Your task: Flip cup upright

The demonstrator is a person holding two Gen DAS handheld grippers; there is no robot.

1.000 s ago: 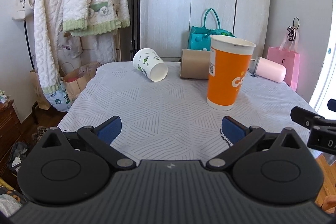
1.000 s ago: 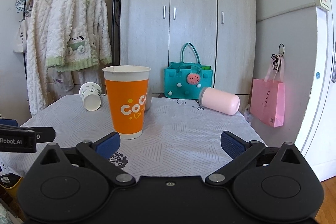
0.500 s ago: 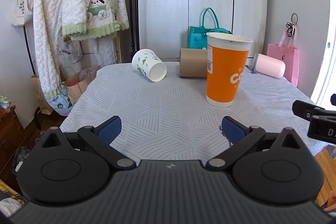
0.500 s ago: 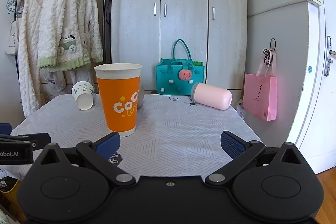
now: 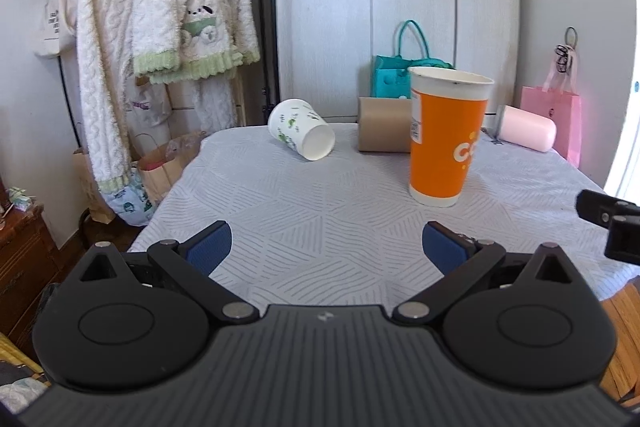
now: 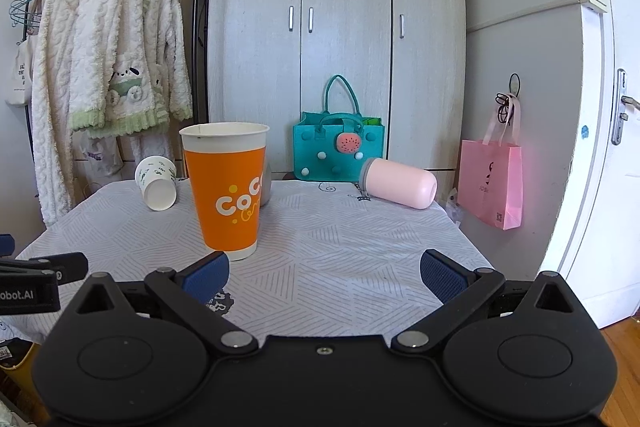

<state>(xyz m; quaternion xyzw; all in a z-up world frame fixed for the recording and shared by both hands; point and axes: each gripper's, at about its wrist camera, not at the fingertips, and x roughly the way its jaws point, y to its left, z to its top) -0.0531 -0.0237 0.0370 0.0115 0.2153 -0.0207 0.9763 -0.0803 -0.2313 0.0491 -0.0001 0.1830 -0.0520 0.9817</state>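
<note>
A tall orange paper cup (image 5: 446, 139) stands upright on the table; it also shows in the right wrist view (image 6: 226, 187). A small white cup with green print (image 5: 300, 129) lies on its side at the far left (image 6: 157, 183). A brown cup (image 5: 382, 125) lies on its side behind the orange one. A pink cup (image 5: 526, 127) lies on its side at the far right (image 6: 400, 183). My left gripper (image 5: 326, 247) is open and empty over the table's near edge. My right gripper (image 6: 324, 271) is open and empty, near the orange cup.
The table (image 5: 320, 195) has a white patterned cloth. A coat rack with fluffy white robes (image 5: 160, 27) stands left. A wardrobe (image 6: 336, 27), a teal bag (image 6: 338, 147) and a pink bag (image 6: 492, 183) are behind. A door (image 6: 600, 107) is at right.
Both grippers have drawn back slightly from the table and stayed open. The cups have not moved.
</note>
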